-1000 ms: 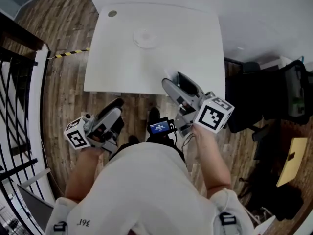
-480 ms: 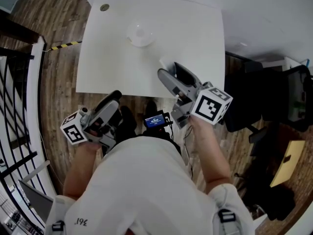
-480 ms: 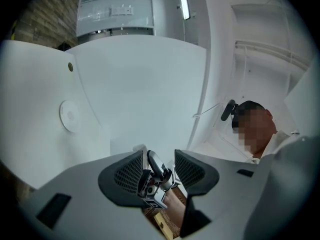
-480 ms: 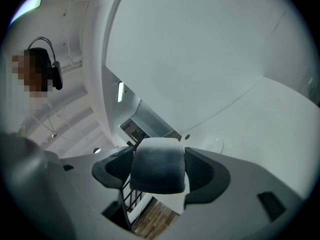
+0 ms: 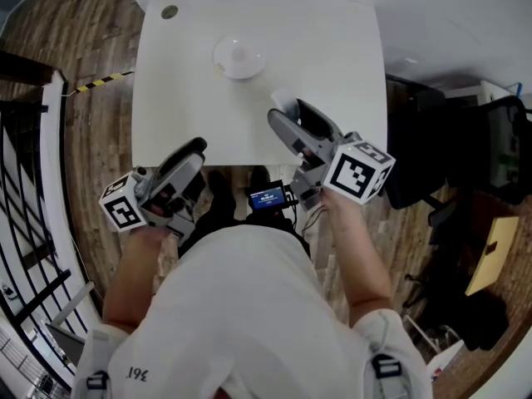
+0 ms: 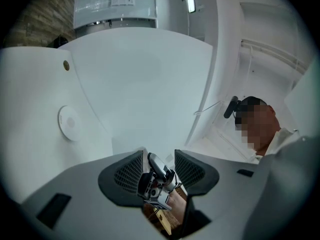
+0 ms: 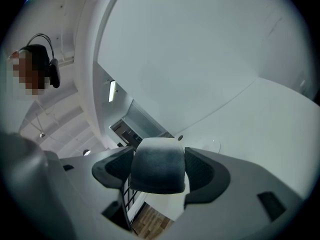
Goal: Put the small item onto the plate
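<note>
Head view, steeply down: we stand at the near edge of a white table [image 5: 332, 48] with a two-jaw gripper in each hand. Off the left gripper's outer side, a black railing [image 5: 33, 181] runs beside a wood-plank floor [image 5: 104, 131].

The left gripper [image 5: 196, 148] hangs just short of the table's near edge, with its marker cube [image 5: 122, 212] at the rear. In the left gripper view its jaws stand apart and press on nothing. A small grey device shows in the gap beyond them, too small for us to name.

Ahead of that gripper and well apart from it, a small round disc [image 5: 169, 12] sits near the table's far left corner. To the disc's right lies the plate [image 5: 226, 56], white and bare. It is ahead of both grippers and clear of each.

The right gripper [image 5: 287, 110] reaches over the table. Its tips are near the plate but apart from it, and the plate lies ahead of them and to their left. Its jaws are clamped on the small item [image 5: 283, 102].

In the right gripper view the pads touch both flanks of the item, a rounded block that is pale on top and dark on the side facing the camera. The item is held in the jaws, not on the plate.

Off the right gripper's outer side, a dark office chair [image 5: 507, 156] stands beyond the table's right edge.
</note>
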